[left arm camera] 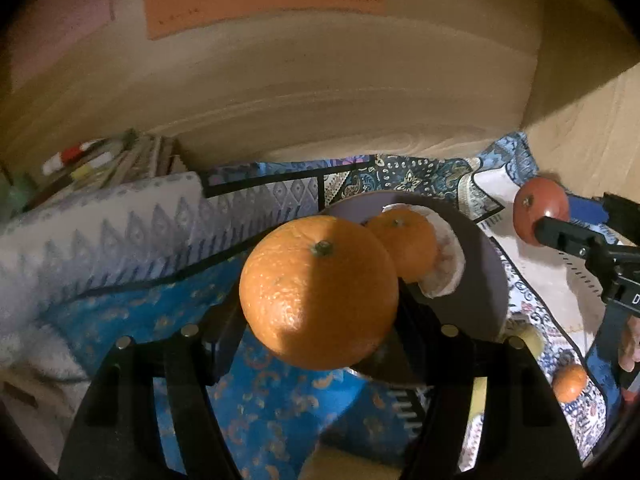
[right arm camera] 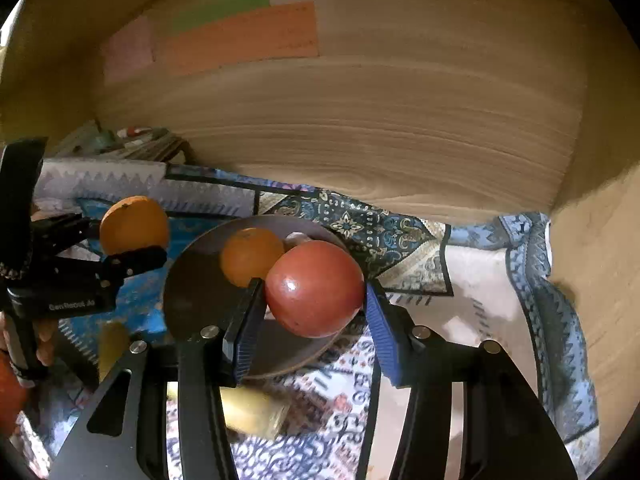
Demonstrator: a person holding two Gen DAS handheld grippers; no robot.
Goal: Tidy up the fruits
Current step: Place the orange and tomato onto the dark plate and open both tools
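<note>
Risk: left claw [left arm camera: 320, 320] gripping orange [left arm camera: 319, 292], right claw [right arm camera: 314, 304] gripping tomato [right arm camera: 315, 288]; both are crowding centre-frame plate [right arm camera: 188, 300], inviting collision.

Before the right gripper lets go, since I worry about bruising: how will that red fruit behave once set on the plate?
The red fruit is round and glossy, so it will probably roll on the shallow plate unless nestled against the orange there. The right gripper grips its sides without denting, suggesting it is fairly firm.

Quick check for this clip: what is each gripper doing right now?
Left gripper: closed on the large orange, held above the cloth.
Right gripper: closed on the red fruit, over the plate.
</note>
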